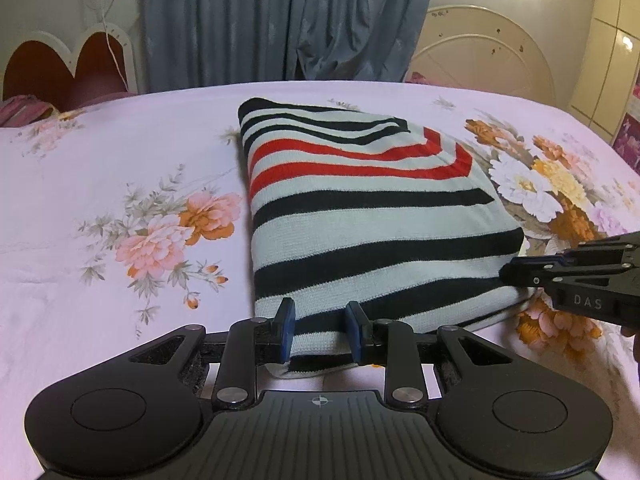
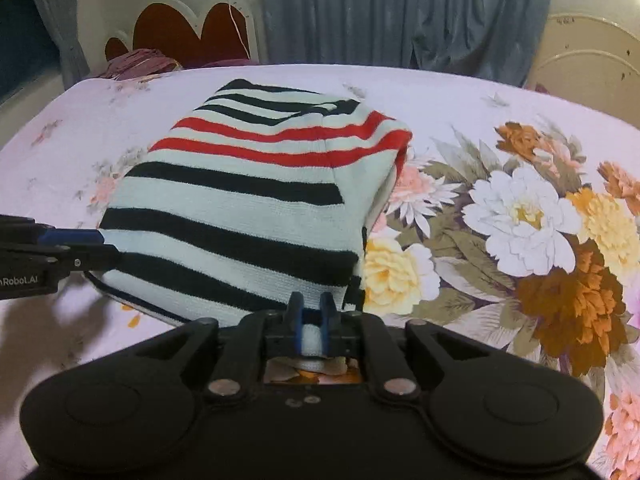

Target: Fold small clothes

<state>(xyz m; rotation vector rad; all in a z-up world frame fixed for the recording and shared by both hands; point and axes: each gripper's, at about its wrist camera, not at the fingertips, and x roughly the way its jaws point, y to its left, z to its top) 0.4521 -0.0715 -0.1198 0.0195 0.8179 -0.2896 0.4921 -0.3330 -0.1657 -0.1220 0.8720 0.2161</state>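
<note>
Striped sweater, near hem pinched in both the left claw and right claw, bare bedsheet around.

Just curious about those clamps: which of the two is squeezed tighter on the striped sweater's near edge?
The right gripper: its pads nearly meet on the striped sweater. The left gripper holds a wider bunch.

- One striped sweater, folded, on the bed.
- Two grippers: the left gripper and the right gripper, both at the sweater's near edge.
- Two red stripes on the sweater's upper layer; the other stripes are black.
- One blue-grey curtain past the bed's far edge.
- One red headboard with a white rim, near the bed's far-left corner.
- One cream headboard near the far-right corner.
</note>
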